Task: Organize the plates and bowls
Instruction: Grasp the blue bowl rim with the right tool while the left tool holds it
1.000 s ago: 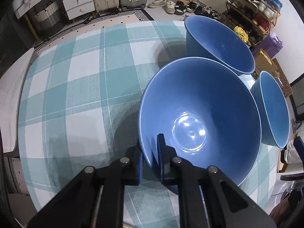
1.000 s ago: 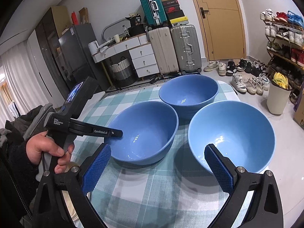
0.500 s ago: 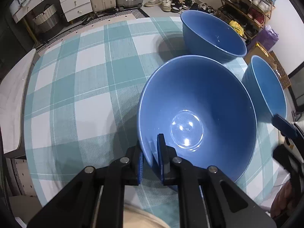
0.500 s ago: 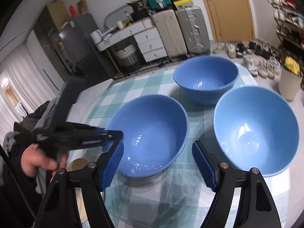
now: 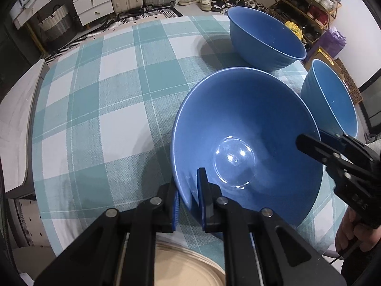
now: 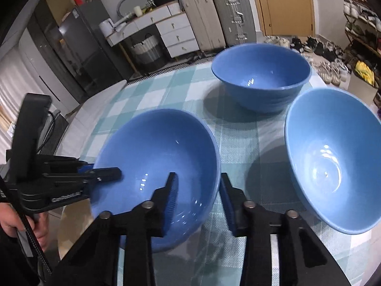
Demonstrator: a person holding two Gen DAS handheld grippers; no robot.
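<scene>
Three blue bowls stand on the chequered tablecloth (image 5: 95,119). My left gripper (image 5: 188,186) is shut on the near rim of the nearest blue bowl (image 5: 238,124), one finger inside and one outside. My right gripper (image 6: 198,183) straddles the opposite rim of this same bowl (image 6: 154,147). Its jaws are closing, with a gap still showing between the pads and the bowl wall. In the right wrist view the left gripper (image 6: 112,172) shows at the bowl's left rim. A second bowl (image 6: 259,78) stands farther back and a third (image 6: 333,157) to the right.
A beige plate (image 5: 185,269) lies under the left gripper at the table's near edge. A grey chair seat (image 5: 16,119) sits left of the table. Suitcases, drawers and shoe racks line the room behind. A hand (image 6: 14,221) holds the left gripper.
My right gripper has come down over the near bowl and its jaws have narrowed around the rim. The left gripper has drawn the bowl slightly towards the near edge, still gripping it.
</scene>
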